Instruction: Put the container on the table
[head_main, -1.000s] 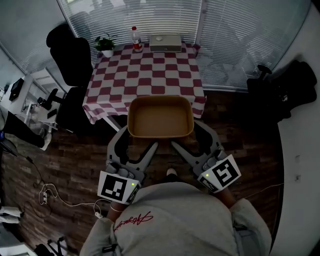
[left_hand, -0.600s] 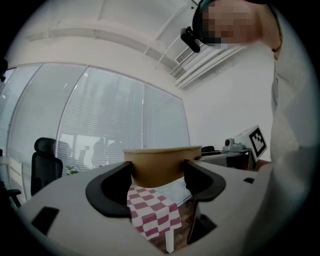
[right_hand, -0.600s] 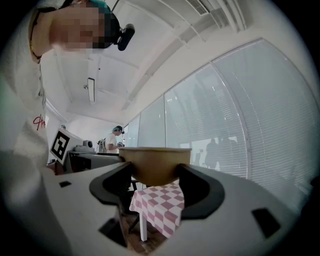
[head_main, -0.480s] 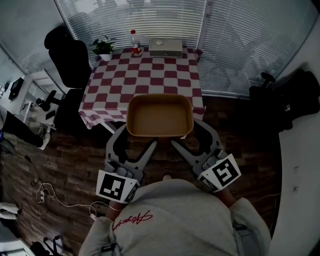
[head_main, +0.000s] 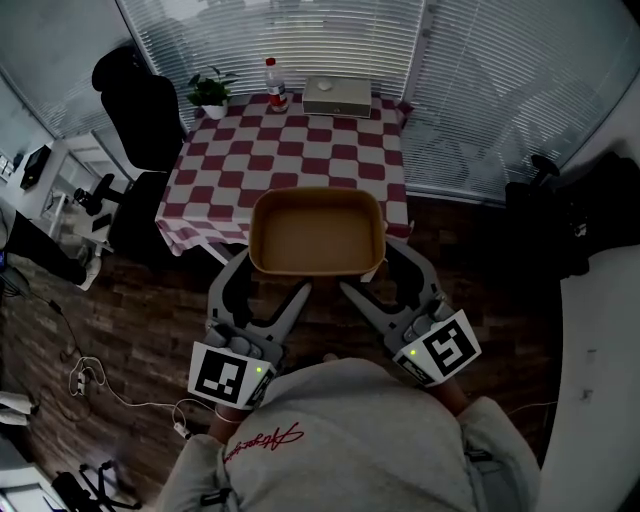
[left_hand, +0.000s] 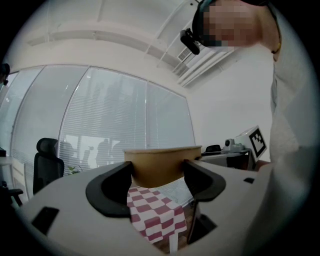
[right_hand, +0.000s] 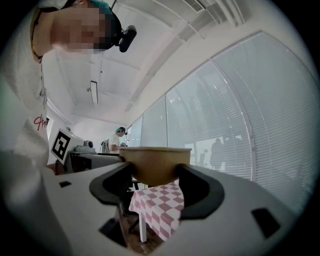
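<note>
An empty brown container (head_main: 318, 232) hangs in the air just in front of the table (head_main: 290, 150), which wears a red-and-white checked cloth. My left gripper (head_main: 268, 282) is shut on the container's near left corner, my right gripper (head_main: 374, 276) on its near right corner. In the left gripper view the container (left_hand: 161, 165) sits wedged between the black pads (left_hand: 111, 187), the cloth (left_hand: 152, 215) below it. The right gripper view shows the same grip on the container (right_hand: 155, 162), above the cloth (right_hand: 160, 210).
At the table's far edge stand a potted plant (head_main: 208, 92), a bottle (head_main: 275, 85) and a flat white box (head_main: 335, 95). A black office chair (head_main: 135, 95) is at the table's left. Blinds run behind. Cables (head_main: 85, 375) lie on the wooden floor.
Both grippers have carried the container forward toward the table. Its far rim now overlaps the table's near edge in the head view. The grip is unchanged.
</note>
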